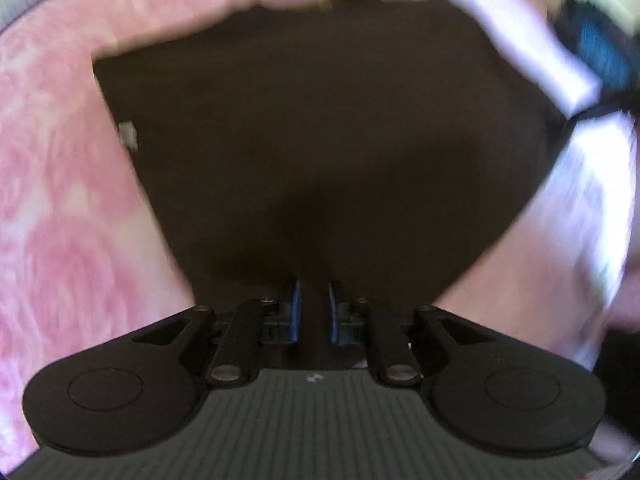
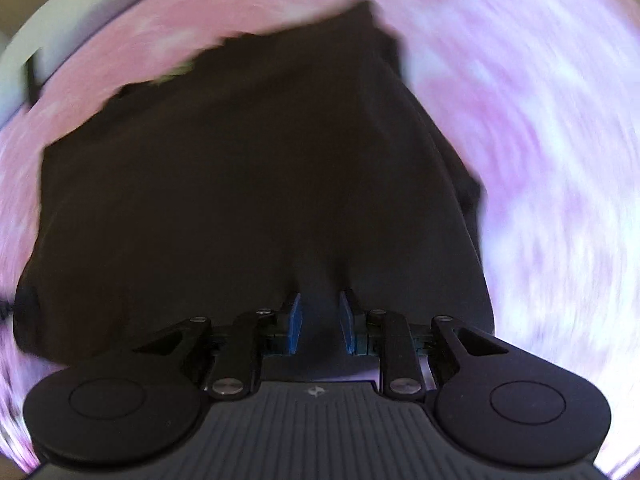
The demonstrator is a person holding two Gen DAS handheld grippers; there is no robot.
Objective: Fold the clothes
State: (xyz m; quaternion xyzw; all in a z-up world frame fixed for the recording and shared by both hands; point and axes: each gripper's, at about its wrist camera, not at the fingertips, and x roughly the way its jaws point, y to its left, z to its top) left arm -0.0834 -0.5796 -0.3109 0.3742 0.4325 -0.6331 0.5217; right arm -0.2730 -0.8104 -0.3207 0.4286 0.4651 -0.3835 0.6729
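Observation:
A dark brown garment (image 1: 320, 140) lies over a pink flowered cover (image 1: 60, 200). My left gripper (image 1: 314, 308) is shut on a pinch of the garment's near edge between its blue pads (image 1: 295, 308). In the right wrist view the same garment (image 2: 240, 180) fills the middle. My right gripper (image 2: 320, 320) is shut on a fold of it, the cloth bunching up between the blue pads (image 2: 294, 324). The right gripper also shows far right in the left wrist view (image 1: 600, 56), holding the cloth's corner. Both views are blurred by motion.
The pink flowered cover (image 2: 540, 160) surrounds the garment on all sides. A small white tag (image 1: 129, 134) sits at the garment's left edge. A pale wall or frame (image 2: 48, 40) runs along the upper left of the right wrist view.

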